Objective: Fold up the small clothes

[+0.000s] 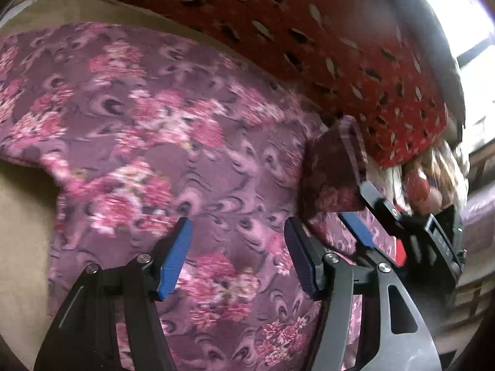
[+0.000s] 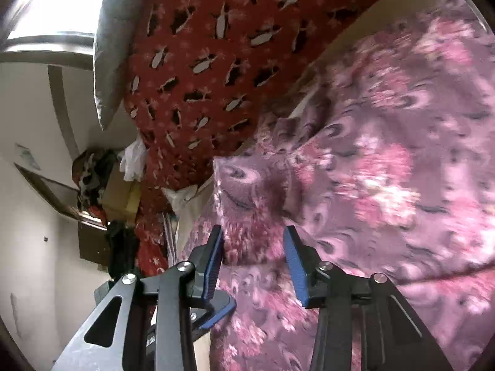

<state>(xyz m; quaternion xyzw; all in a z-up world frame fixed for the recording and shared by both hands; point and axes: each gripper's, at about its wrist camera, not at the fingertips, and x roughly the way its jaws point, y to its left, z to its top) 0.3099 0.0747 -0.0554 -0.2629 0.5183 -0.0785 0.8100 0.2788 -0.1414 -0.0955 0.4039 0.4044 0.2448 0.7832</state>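
Note:
A purple garment with pink flowers (image 1: 173,142) lies spread on a tan surface (image 1: 18,210); it also fills the right wrist view (image 2: 386,170). My left gripper (image 1: 238,244) is open just above the cloth, with nothing between its blue pads. My right gripper (image 2: 253,256) is open around a raised, folded-over edge of the garment (image 2: 247,191). In the left wrist view the right gripper (image 1: 368,216) shows at the right, by a lifted corner of the cloth (image 1: 334,167).
A red blanket with black and white marks (image 1: 309,31) lies along the far side of the garment, also in the right wrist view (image 2: 201,61). A grey pillow (image 2: 108,46), a bright window (image 2: 52,9) and cluttered boxes (image 2: 117,191) are at the left.

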